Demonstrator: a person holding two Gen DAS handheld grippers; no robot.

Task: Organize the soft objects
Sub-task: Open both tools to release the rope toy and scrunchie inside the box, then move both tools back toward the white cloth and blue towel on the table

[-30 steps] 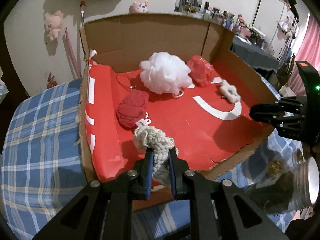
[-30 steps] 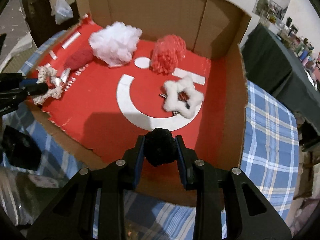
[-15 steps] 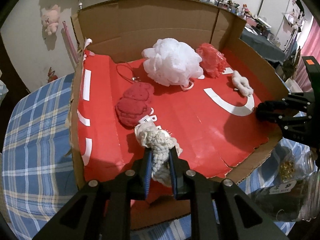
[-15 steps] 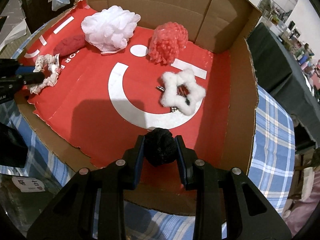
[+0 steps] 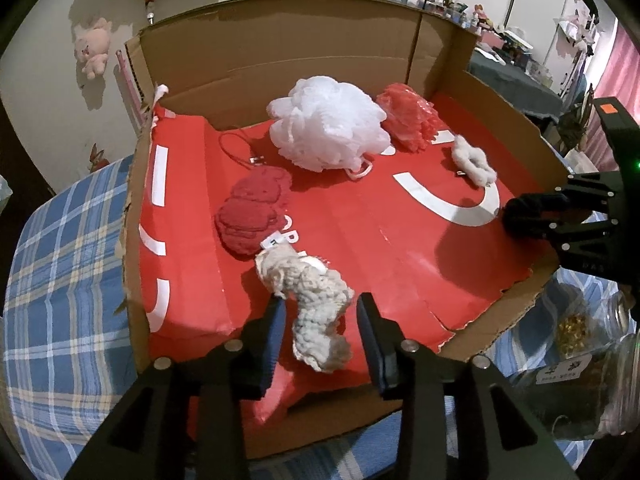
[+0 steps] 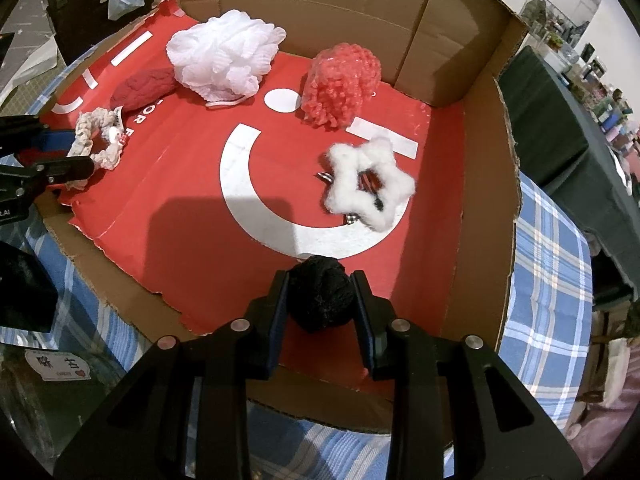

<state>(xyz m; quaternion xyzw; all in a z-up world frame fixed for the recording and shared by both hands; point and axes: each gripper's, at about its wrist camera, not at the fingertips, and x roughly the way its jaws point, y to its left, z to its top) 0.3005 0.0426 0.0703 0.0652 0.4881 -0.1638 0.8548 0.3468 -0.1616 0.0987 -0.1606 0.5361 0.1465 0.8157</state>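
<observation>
A cardboard box (image 5: 280, 52) with a red printed floor stands on a plaid cloth. My left gripper (image 5: 320, 308) hangs over the box's near left corner. Its jaws are opening, and a cream knitted ring (image 5: 308, 280) lies loose between them on the red floor, with neither pad pressing on it. My right gripper (image 6: 320, 284) is shut on a black yarn ball (image 6: 320, 296) just above the near right of the floor. Inside lie a white mesh pouf (image 6: 224, 56), a red mesh pouf (image 6: 340, 80), a dark red knitted piece (image 5: 252, 212) and a white fluffy star (image 6: 368, 184).
A blue plaid cloth (image 5: 60, 280) covers the table around the box. A glass jar (image 5: 580, 344) lies off the box's near right edge in the left wrist view. A black object (image 6: 20, 288) sits by the near left edge. The box's near wall is torn low.
The left jaws have spread apart and let go of the cream knitted ring, which now rests on the red floor. The right gripper still holds the black ball in the same place.
</observation>
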